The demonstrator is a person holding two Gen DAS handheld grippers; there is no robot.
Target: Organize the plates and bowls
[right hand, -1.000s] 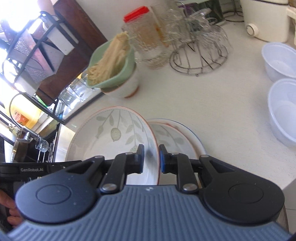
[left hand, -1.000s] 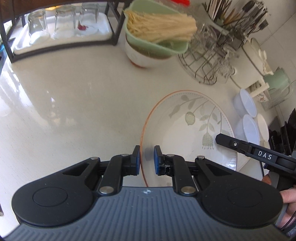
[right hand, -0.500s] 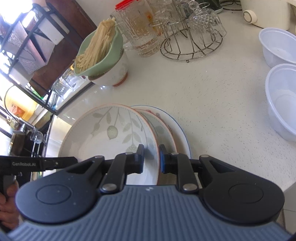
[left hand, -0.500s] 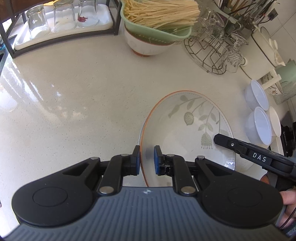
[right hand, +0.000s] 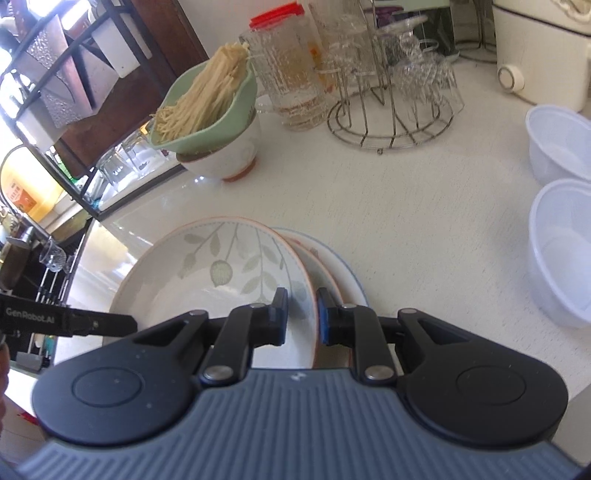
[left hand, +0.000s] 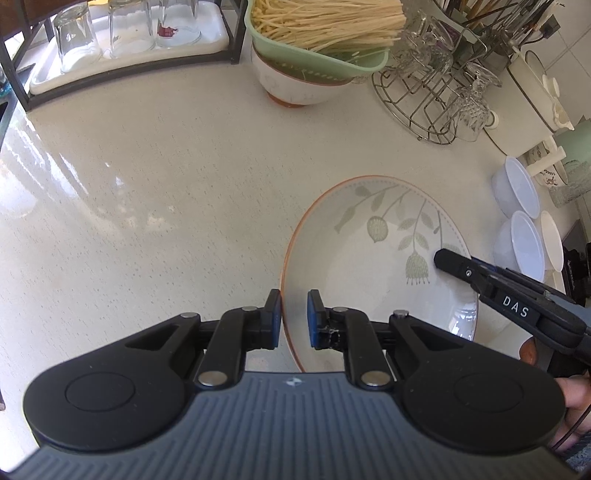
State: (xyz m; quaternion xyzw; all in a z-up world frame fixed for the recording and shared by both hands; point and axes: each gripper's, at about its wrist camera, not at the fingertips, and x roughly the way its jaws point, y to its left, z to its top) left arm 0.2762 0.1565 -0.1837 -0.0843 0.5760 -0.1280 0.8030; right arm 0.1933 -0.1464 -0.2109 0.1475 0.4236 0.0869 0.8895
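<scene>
Counter: pale speckled stone worktop (left hand: 155, 177), glossy with daylight glare.
Shelving: black metal rack (right hand: 55, 74).
Wall: white tiles (left hand: 576, 22).

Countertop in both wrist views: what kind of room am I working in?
Most likely a home kitchen: a wire glass rack, a green colander of noodles on a bowl, and leaf-patterned plates on a pale counter.

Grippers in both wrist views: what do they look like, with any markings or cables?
Both the left gripper and right gripper are matte black, with round side lobes, silver pivot pins, a ribbed grey base and blue fingertip pads. White lettering reads "DAS" on the right gripper's side, "GenRobot.AI" on the left's. A thin dark cable trails near the right hand.
</scene>
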